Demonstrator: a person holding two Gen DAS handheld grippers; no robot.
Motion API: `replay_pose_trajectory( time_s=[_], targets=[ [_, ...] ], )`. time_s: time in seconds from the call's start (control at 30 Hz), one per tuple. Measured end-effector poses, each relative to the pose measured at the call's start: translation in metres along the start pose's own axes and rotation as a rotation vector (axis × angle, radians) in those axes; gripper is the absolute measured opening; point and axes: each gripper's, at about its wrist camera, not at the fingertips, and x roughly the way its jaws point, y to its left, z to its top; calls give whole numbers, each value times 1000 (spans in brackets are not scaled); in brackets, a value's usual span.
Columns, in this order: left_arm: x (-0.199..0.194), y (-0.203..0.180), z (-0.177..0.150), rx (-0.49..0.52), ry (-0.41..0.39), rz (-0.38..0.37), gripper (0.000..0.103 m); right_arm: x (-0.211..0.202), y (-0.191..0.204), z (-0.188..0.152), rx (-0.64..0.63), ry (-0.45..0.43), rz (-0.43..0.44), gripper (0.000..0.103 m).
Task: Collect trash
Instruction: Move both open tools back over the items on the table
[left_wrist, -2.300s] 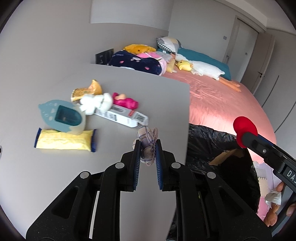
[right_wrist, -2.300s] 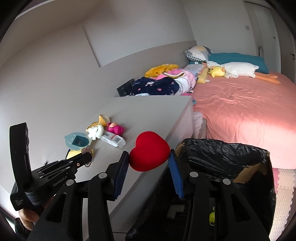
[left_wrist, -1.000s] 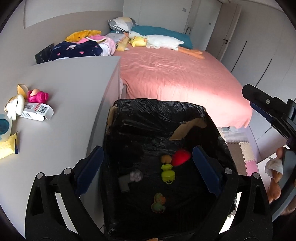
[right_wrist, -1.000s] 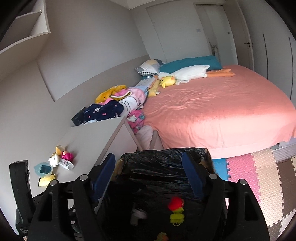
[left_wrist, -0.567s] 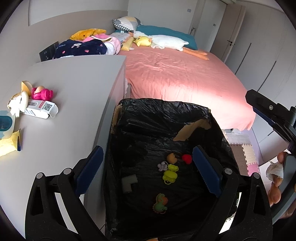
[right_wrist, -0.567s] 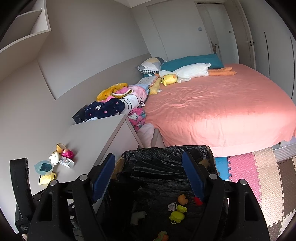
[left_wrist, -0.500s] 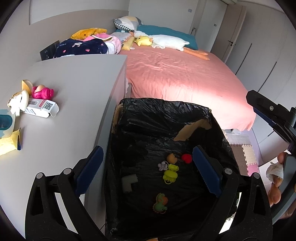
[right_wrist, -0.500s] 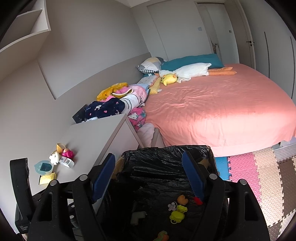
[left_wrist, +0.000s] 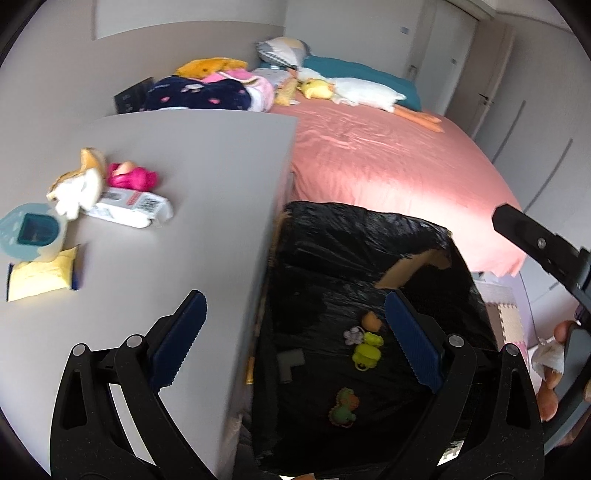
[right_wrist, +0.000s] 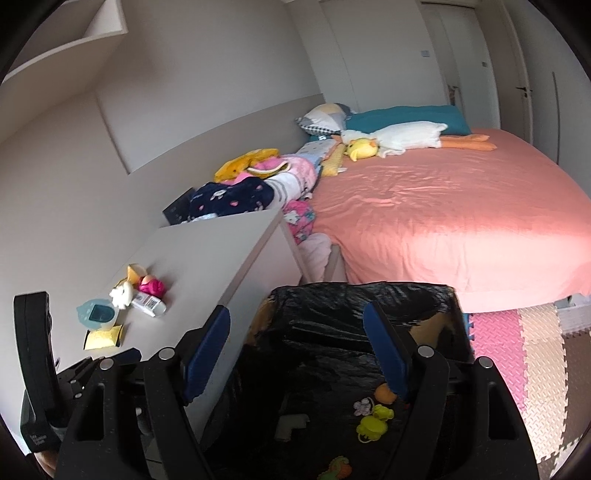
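Below both spread, empty tongs (left_wrist: 293, 343) (right_wrist: 295, 354), toys (left_wrist: 365, 350) are lying binned (left_wrist: 369, 229); leftward, desk (left_wrist: 192, 177) clutter (left_wrist: 125, 203) is waiting.

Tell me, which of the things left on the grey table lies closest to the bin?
The white packet with the printed code. The pink toy, blue gadget and yellow packet all lie farther from the black-lined bin.

Both grippers are matte black plastic frames with cut-out arms and silver round screws at the joints. The left gripper (left_wrist: 293, 341) and the right gripper (right_wrist: 297, 356) each carry blue, saw-toothed pads on the fingers (left_wrist: 177, 341).
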Motion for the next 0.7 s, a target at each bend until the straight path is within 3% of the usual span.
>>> replay_pose_trajectory(
  time_s=[0.7],
  targets=[
    [-28, 105, -6, -228, -49, 172, 94, 51, 82, -2, -138, 77, 124, 75]
  ],
)
